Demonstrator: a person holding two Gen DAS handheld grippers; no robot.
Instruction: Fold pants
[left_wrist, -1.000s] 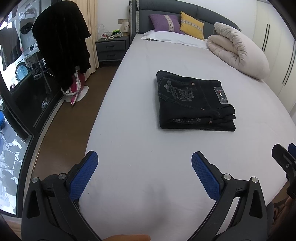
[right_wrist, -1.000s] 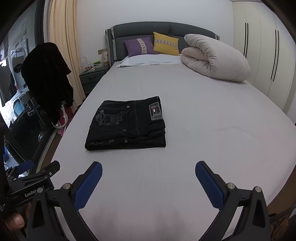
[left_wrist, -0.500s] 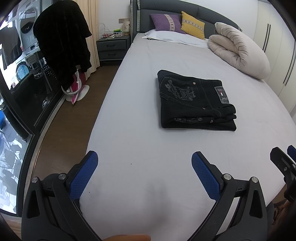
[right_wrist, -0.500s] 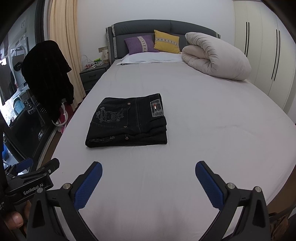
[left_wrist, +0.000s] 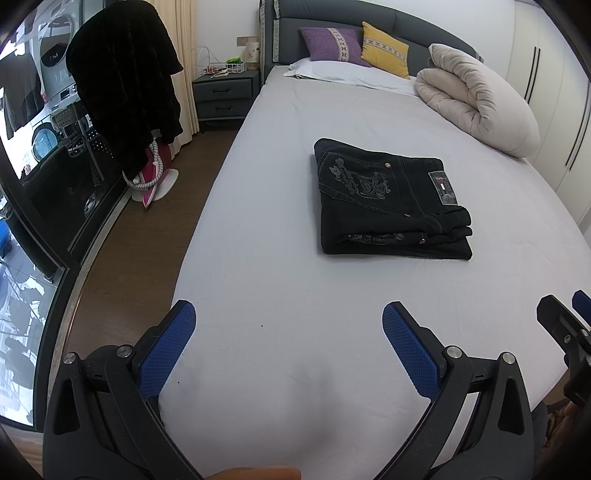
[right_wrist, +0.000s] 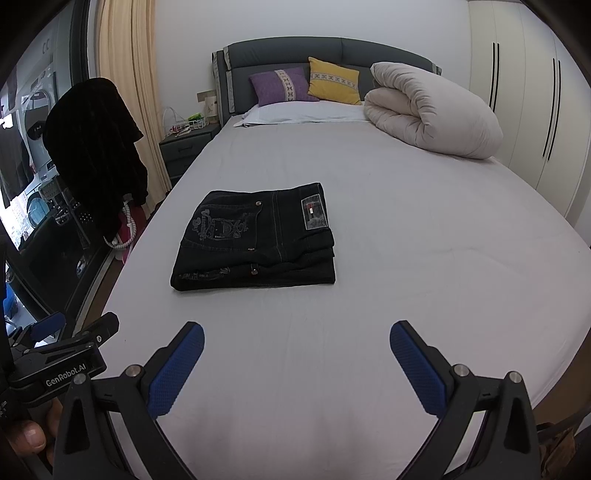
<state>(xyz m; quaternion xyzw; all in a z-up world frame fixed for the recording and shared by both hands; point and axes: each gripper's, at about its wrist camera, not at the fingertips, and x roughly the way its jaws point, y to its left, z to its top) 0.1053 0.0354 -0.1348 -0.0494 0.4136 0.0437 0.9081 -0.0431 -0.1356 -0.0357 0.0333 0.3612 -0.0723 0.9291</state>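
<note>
Both grippers have drawn slightly back from the folded black pants (left_wrist: 388, 201) (folded flat). The left gripper (left_wrist: 288, 350) and right gripper (right_wrist: 295, 365) hover near them over the bed (left_wrist: 295, 288), jaws spread wide, empty.

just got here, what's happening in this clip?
A person holds a two-finger gripper in each hand at the foot of a bed. The black pants lie on the sheet already folded into a compact stack, with the back pocket and label up. The left gripper and right gripper are both open, empty and well short of the pants, touching nothing. The fold looks done.
</note>
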